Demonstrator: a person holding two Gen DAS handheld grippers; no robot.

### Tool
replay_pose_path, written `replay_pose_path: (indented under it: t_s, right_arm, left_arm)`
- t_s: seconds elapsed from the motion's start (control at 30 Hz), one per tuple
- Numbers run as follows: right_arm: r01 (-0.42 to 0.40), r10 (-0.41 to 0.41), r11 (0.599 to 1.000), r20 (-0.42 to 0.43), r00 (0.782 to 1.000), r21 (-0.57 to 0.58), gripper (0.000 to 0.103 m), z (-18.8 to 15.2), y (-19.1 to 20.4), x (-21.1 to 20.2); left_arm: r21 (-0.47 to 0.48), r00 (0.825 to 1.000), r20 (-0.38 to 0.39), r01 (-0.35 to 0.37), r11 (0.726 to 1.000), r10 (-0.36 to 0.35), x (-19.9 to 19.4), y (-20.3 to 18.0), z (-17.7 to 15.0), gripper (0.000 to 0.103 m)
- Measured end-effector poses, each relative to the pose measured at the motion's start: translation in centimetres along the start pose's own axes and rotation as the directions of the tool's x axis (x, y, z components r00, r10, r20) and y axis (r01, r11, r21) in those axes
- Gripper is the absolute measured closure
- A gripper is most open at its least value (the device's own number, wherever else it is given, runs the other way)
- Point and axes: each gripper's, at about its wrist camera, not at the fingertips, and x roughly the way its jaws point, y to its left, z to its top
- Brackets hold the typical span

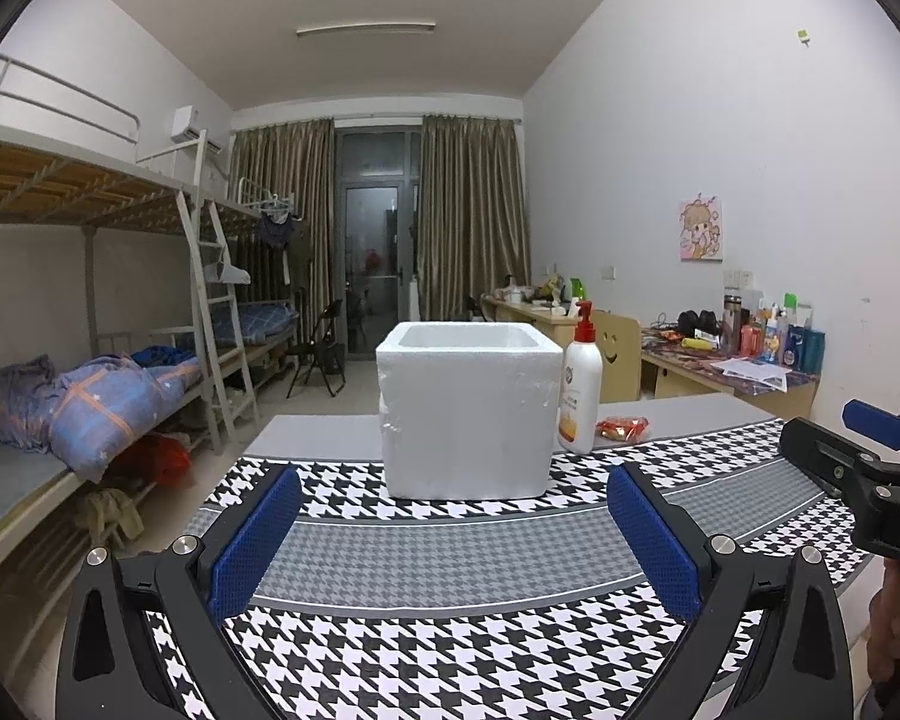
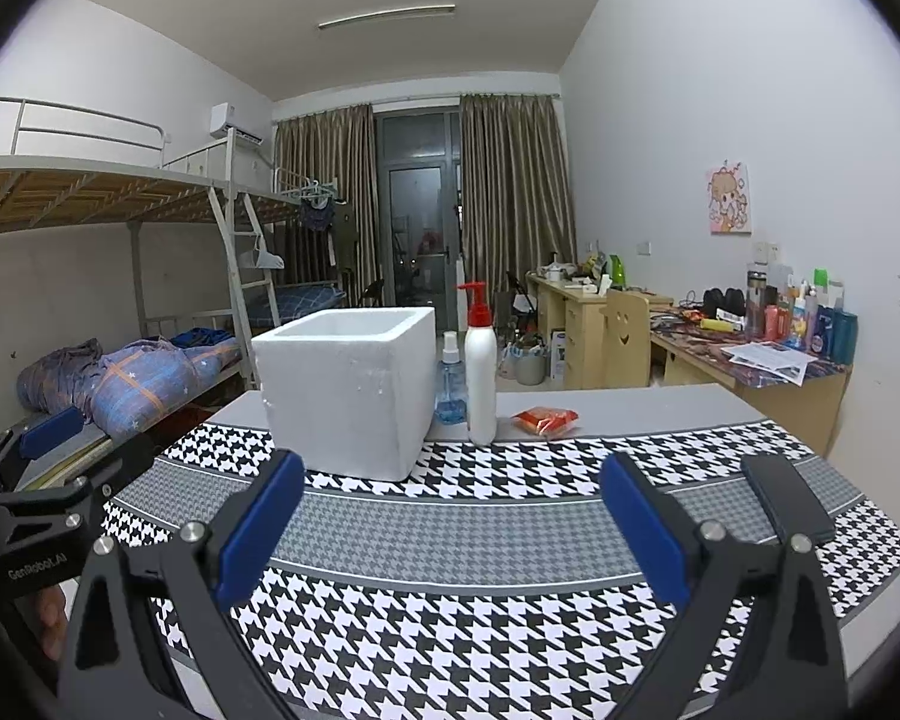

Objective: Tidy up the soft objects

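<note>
Nearest, the left gripper (image 1: 450,531) hovers over a black-and-white houndstooth mat (image 1: 450,660), its blue-padded fingers (image 1: 252,546) spread wide with nothing between them. Beside it, the right gripper (image 2: 453,525) hangs over the same mat, fingers spread just as wide and holding nothing. A flat black object (image 2: 787,498) lies on the mat just right of the right gripper. Farther back, a white foam box (image 1: 468,408) stands upright and open-topped at the mat's far edge. Just right of the box stand a clear blue spray bottle (image 2: 450,387) and a taller white pump bottle (image 2: 481,372) with a red top. A small red packet (image 2: 544,421) lies on the grey table (image 2: 660,405) near the pump bottle.
</note>
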Motion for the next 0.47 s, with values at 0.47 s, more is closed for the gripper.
replay_pose_path:
  t_s: [0.47]
  right_arm:
    - [0.001,-0.001,1.000,-0.018,1.000,0.014,0.003,-0.20,-0.37,0.35]
  left_arm:
    - [0.007,1.000,-0.008,-0.004,1.000,0.004,-0.21,-0.15,-0.49,0.001]
